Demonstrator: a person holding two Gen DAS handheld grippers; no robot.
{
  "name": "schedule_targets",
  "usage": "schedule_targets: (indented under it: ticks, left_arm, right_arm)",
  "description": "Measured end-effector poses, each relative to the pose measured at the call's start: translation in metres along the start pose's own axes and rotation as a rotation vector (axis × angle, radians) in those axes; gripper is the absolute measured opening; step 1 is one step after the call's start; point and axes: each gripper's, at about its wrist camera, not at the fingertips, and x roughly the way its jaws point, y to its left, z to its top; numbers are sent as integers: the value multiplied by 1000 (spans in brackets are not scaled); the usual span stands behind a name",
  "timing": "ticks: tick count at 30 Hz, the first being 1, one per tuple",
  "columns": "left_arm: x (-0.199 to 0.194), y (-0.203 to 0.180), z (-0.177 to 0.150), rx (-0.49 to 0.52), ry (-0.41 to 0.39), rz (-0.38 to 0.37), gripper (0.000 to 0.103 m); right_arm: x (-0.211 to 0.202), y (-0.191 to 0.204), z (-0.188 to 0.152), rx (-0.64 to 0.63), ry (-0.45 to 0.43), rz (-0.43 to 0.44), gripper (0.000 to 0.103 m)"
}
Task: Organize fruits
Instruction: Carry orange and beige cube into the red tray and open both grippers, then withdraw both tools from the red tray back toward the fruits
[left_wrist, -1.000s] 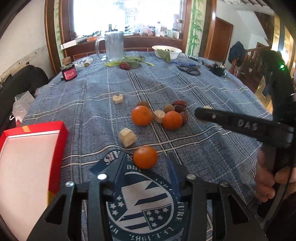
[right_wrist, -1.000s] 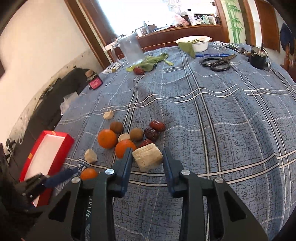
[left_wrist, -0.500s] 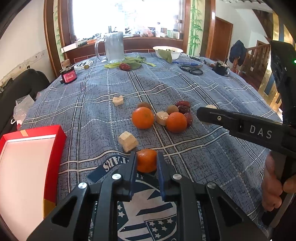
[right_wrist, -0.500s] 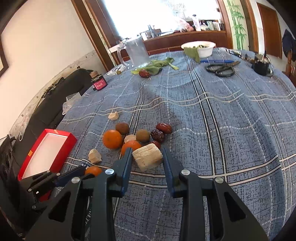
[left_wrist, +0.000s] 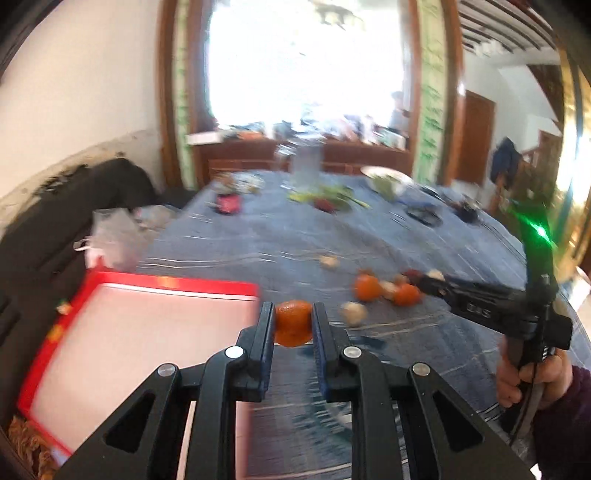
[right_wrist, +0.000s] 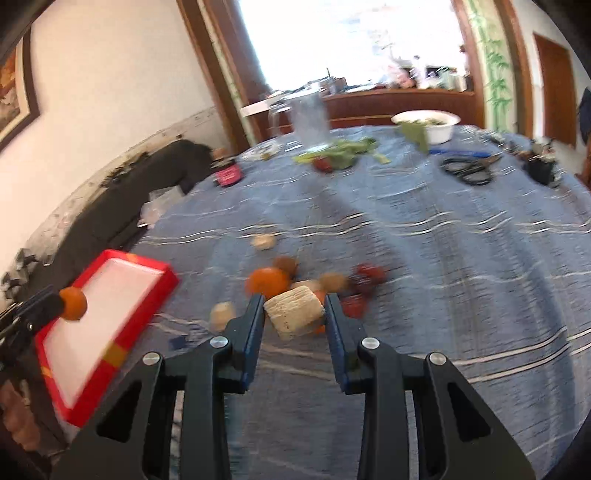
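Note:
My left gripper (left_wrist: 293, 325) is shut on a small orange (left_wrist: 293, 323) and holds it in the air by the right edge of the red tray (left_wrist: 177, 283). From the right wrist view that same orange (right_wrist: 72, 303) hangs over the tray's (right_wrist: 162, 286) left rim. My right gripper (right_wrist: 295, 314) is shut on a pale ridged block (right_wrist: 294, 312), lifted above the blue cloth. Two oranges (left_wrist: 366, 287) (left_wrist: 406, 294), brown fruits, red dates (right_wrist: 367, 275) and pale chunks (right_wrist: 222, 313) lie in a cluster on the cloth. The views are blurred.
At the far end of the table stand a glass jug (right_wrist: 308, 118), green leaves (right_wrist: 341, 151), a white bowl (right_wrist: 428, 123), black scissors (right_wrist: 469, 170) and a small red box (right_wrist: 229, 175). A dark sofa (left_wrist: 55, 229) runs along the left. A person's hand (left_wrist: 532, 376) grips the right tool.
My left gripper has lifted the small orange off the cloth and swung left to the red tray. My right gripper has risen with the pale block still in it.

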Motion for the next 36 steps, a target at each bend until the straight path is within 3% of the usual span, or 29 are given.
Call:
schedule_targets:
  ticks: [4,6,10,17,28,30,32,36]
  left_arm:
    - [-13,46,-7,-56,3,91,18]
    - [-14,65,-13,-83,16,132,12]
    - [-13,95,-27,-133,52,193,12]
    - [-6,125,-50,-165,108,242,12]
    - [2,131,-61,-183,144,229,12]
    - [1,129,-59,-181,146,225,12]
    - [2,127,-59,-177,147,226,12]
    - [1,122,-55,-171,146,221,13]
  right_arm:
    - [1,57,-1,-95,2,83,35]
    - [5,88,-1,-133,18,153,35]
    - [20,151,-9,-232,71,250,35]
    - [46,213,-45,-344,163,309,35]
    - [67,215,-63,-398,258,283,37]
    - [64,214,-61,-405,263,300,44]
    - [57,209,-56,-392,228,299,61]
    - [42,192,-42,-343,156,316,63]
